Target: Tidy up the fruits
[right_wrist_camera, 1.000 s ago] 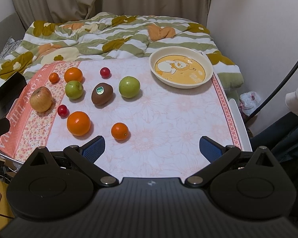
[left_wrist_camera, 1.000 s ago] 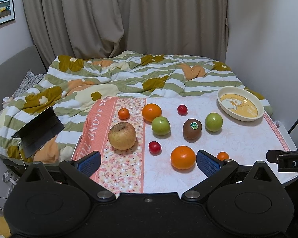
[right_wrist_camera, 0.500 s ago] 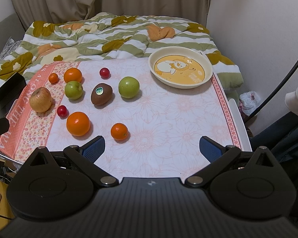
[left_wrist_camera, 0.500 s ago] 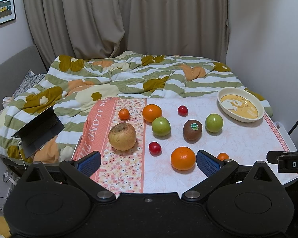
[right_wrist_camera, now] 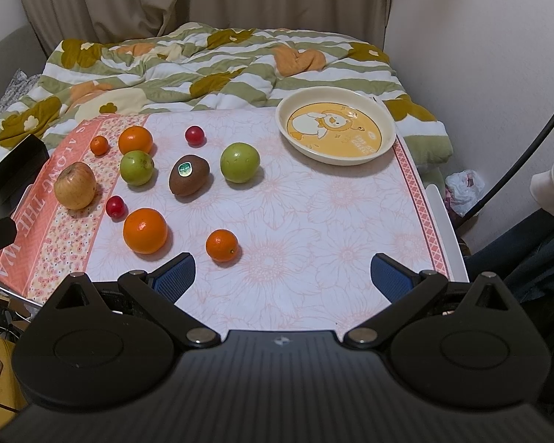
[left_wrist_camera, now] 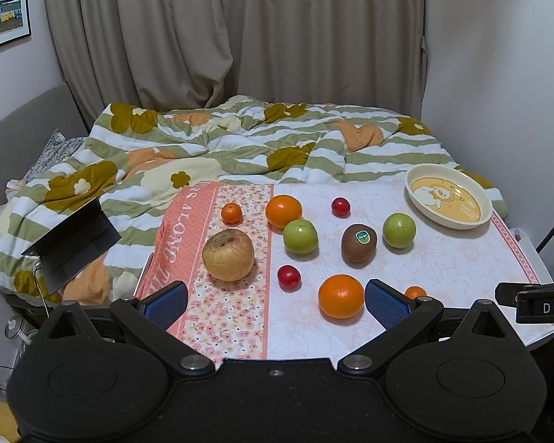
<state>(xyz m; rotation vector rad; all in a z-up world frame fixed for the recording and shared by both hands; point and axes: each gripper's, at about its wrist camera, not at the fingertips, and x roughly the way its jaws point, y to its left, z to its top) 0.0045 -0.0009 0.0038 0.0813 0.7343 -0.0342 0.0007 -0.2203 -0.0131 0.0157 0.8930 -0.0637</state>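
Both tools spread apart, left tool, right tool, small mandarin unobstructed only in right view

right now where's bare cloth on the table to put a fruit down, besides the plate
The open stretch runs from the kiwi and right green apple across to the cloth's right border, below the plate, and forward past the small orange to the right gripper. The left side, around the yellow apple, is crowded.
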